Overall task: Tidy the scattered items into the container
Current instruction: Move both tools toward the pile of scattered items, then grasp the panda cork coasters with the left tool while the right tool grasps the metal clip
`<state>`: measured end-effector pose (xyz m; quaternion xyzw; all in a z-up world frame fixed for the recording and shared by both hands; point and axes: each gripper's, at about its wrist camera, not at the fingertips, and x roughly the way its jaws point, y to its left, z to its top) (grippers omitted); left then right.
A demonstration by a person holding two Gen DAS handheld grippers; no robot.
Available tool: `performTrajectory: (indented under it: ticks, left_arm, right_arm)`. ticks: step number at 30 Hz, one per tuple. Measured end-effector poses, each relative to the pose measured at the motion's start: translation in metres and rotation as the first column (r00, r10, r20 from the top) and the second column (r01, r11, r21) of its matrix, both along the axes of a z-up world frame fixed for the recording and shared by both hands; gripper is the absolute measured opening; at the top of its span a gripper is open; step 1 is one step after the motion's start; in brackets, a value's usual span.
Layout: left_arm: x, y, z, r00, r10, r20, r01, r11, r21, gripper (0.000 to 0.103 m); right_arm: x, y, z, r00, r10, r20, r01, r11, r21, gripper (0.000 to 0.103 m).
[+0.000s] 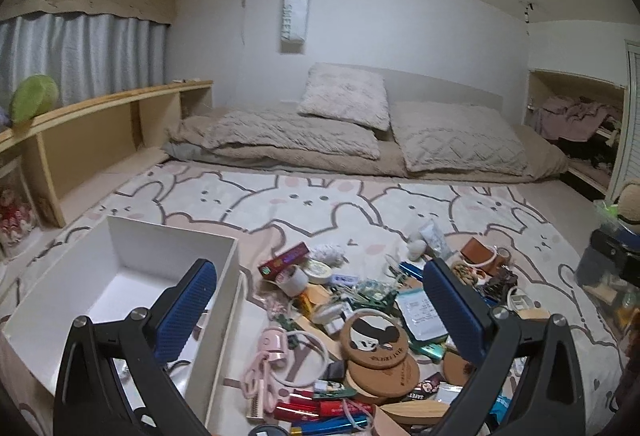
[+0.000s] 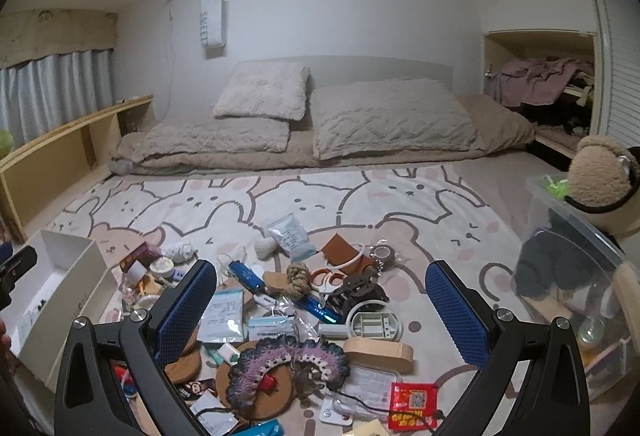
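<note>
Left tool (image 1: 320, 310), fingers spread wide and holding nothing, hangs above a bed sheet (image 1: 320, 203) printed with rabbits. Below its left finger (image 1: 186, 312) stands the white container (image 1: 120, 276), an open rectangular box with a few small things at its bottom; its near right wall lies under that finger. Between and below the fingers lies the scatter: a panda cork coaster (image 1: 374, 332) on top of a stack of plain ones, a pink corded device (image 1: 266, 352) left of the stack, a roll of white tape (image 1: 294, 280) farther ahead, red and blue tubes closest to the tool.

Right tool (image 2: 320, 310), likewise spread and empty, hangs above the same heap. Between its fingers lie a purple crocheted piece (image 2: 288, 360) on a cork coaster, a wooden oval block (image 2: 378, 350), a round white case (image 2: 374, 320) and a blue pen (image 2: 318, 308). A red packet (image 2: 412, 404) lies nearest, below the right finger (image 2: 456, 312). The white container shows far left of this tool; a clear plastic bin (image 2: 576, 288) stands to its right. Pillows (image 2: 384, 115) lie well ahead.
</note>
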<state>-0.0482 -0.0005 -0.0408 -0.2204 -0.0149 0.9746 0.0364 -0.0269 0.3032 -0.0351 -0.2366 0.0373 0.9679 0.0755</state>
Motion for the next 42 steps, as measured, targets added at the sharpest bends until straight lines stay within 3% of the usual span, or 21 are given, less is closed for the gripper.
performTrajectory:
  ticks: [13, 21, 26, 32, 36, 37, 42]
  left_arm:
    - [-0.027, 0.016, -0.034, 0.991, -0.079, 0.111, 0.081, 0.997, -0.012, 0.103]
    - [-0.044, 0.023, -0.06, 0.972, -0.115, 0.206, 0.113, 0.993, 0.017, 0.103]
    - [-0.054, 0.027, -0.077, 0.96, -0.099, 0.263, 0.105, 0.994, -0.006, 0.103]
    - [-0.058, 0.03, -0.093, 0.941, -0.13, 0.312, 0.126, 0.992, 0.033, 0.103]
    - [-0.057, 0.032, -0.101, 0.934, -0.128, 0.332, 0.126, 0.992, 0.027, 0.103]
    - [-0.056, 0.033, -0.102, 0.933, -0.132, 0.336, 0.131, 0.991, 0.026, 0.103]
    - [-0.055, 0.025, -0.105, 0.924, -0.152, 0.351, 0.132, 0.988, 0.081, 0.103]
  right_arm:
    - [-0.029, 0.0, -0.035, 0.998, 0.051, 0.04, -0.049, 0.998, -0.05, 0.103]
    - [-0.053, 0.006, -0.064, 0.982, 0.076, 0.172, -0.066, 0.996, -0.066, 0.103]
    - [-0.064, 0.014, -0.085, 0.964, 0.094, 0.249, -0.071, 0.992, -0.1, 0.103]
    - [-0.069, 0.022, -0.111, 0.934, 0.146, 0.327, -0.081, 0.976, -0.204, 0.103]
    - [-0.066, 0.012, -0.116, 0.918, 0.162, 0.361, -0.106, 0.98, -0.171, 0.103]
    - [-0.065, 0.008, -0.115, 0.915, 0.179, 0.362, -0.124, 0.978, -0.17, 0.101]
    - [-0.058, -0.002, -0.122, 0.88, 0.27, 0.39, -0.174, 0.949, -0.265, 0.066]
